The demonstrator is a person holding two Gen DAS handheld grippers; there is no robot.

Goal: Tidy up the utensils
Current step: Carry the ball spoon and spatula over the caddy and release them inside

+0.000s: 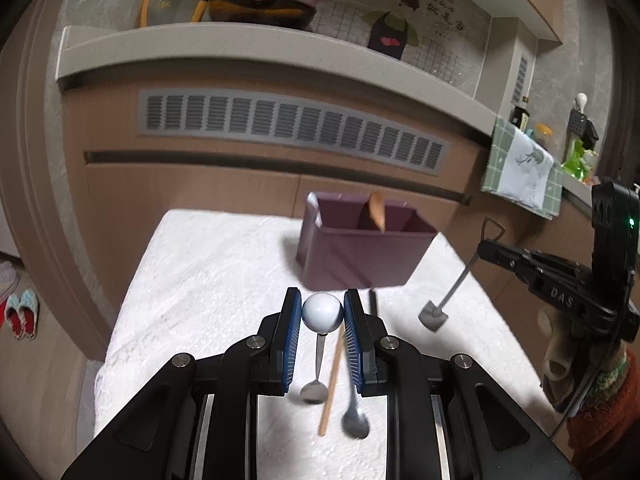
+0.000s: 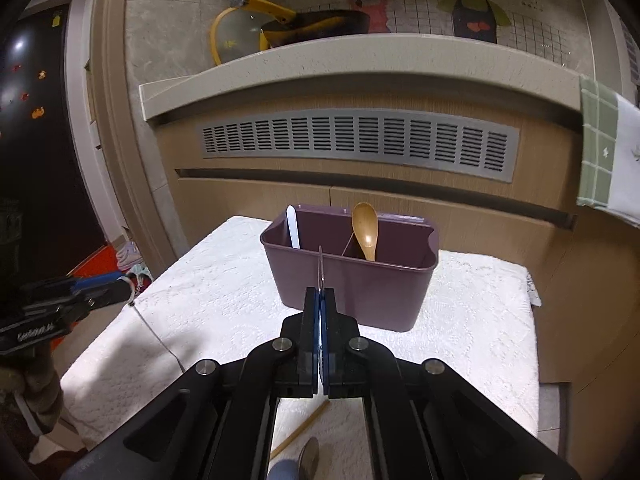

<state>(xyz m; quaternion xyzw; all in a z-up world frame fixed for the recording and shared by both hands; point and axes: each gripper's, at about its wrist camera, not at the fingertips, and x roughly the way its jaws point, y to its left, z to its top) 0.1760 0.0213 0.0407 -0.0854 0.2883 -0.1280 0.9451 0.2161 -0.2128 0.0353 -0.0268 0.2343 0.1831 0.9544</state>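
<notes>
My left gripper (image 1: pixel 322 303) is shut on the white ball end of a metal spoon (image 1: pixel 316 376), whose bowl hangs down over the cloth. On the white cloth (image 1: pixel 200 280) below lie a wooden chopstick (image 1: pixel 332 384) and a second metal spoon (image 1: pixel 354 420). A purple utensil box (image 1: pixel 360 252) stands beyond, with a wooden spoon (image 1: pixel 378 210) in it. My right gripper (image 1: pixel 486 250) is shut on a shovel-shaped spoon (image 1: pixel 456 284), blade down, just right of the box. In the right wrist view the right gripper (image 2: pixel 320 296) pinches the thin handle (image 2: pixel 320 268) in front of the box (image 2: pixel 360 292).
The box also holds a white utensil (image 2: pixel 293 228) in its left compartment. Behind the table stands a wooden cabinet with a grey vent grille (image 2: pixel 360 140). A green checked towel (image 2: pixel 604 152) hangs at the right. Slippers (image 1: pixel 22 314) lie on the floor at the left.
</notes>
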